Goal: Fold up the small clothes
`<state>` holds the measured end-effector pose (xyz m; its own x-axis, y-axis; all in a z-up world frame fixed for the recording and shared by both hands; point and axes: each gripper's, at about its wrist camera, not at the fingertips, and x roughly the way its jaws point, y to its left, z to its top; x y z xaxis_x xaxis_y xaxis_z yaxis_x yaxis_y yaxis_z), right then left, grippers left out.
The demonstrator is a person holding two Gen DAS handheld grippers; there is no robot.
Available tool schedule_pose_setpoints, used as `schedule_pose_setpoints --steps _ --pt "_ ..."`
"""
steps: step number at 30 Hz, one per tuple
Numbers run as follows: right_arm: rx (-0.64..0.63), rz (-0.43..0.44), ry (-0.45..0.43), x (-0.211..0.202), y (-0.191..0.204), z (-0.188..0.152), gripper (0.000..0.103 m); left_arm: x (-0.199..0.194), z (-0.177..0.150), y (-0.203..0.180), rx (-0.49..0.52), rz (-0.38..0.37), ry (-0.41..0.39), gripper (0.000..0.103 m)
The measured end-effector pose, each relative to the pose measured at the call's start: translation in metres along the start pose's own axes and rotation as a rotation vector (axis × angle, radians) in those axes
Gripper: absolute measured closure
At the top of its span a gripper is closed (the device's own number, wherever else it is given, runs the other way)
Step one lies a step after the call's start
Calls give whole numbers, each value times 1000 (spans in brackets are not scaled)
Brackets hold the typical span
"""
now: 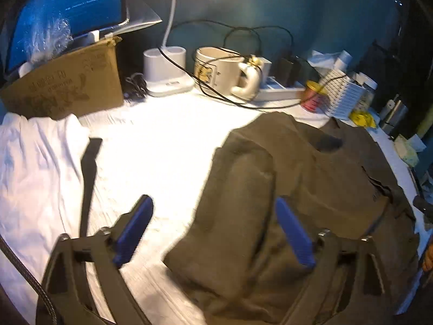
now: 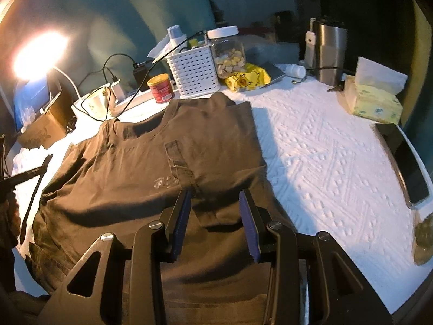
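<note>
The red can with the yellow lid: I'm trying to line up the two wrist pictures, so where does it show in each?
Left wrist view: the red can stands upper right, at the table's back, just left of the white basket.
Right wrist view: the red can stands upper left of centre, again just left of the white basket.
Shared landmark: the brown T-shirt, lying in front of the can.

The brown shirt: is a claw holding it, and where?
No. The left claw is wide open over the brown shirt, its sleeve side. The right claw is apart too, gripping nothing.
</note>
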<state>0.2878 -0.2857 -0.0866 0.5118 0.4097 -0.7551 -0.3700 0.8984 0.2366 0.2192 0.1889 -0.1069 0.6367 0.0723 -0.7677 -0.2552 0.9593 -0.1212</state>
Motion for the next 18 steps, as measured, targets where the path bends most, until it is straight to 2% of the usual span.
schedule_pose_setpoints --steps 2,6,8,9,10,11,12,13,14,15,17,18 --pt "-6 8 7 4 4 2 63 12 3 3 23 -8 22 11" --pt "-23 7 22 11 12 5 63 42 2 1 52 -80 81 13" --pt "-28 -2 29 13 14 6 63 49 0 0 53 -102 101 30" --pt "-29 -5 30 12 14 6 63 53 -1 -1 53 -116 117 44" --pt "-29 -8 29 12 14 6 63 57 -3 -1 52 -133 132 49" --pt "-27 -13 30 12 14 6 63 55 -4 -2 63 -128 116 51" --pt "-24 -17 32 13 14 7 63 55 -5 -4 72 -128 118 58" --pt "-22 -19 33 13 14 7 63 53 -5 -5 77 -128 116 72" --pt "-23 -21 35 13 15 7 63 52 -4 -5 76 -132 119 81" --pt "-24 -23 36 13 15 7 63 50 -4 -6 78 -122 115 87" --pt "-29 -23 38 14 19 7 63 41 -4 -12 112 -88 81 93" --pt "-35 -22 39 14 21 8 63 34 -4 -18 134 -71 61 99"
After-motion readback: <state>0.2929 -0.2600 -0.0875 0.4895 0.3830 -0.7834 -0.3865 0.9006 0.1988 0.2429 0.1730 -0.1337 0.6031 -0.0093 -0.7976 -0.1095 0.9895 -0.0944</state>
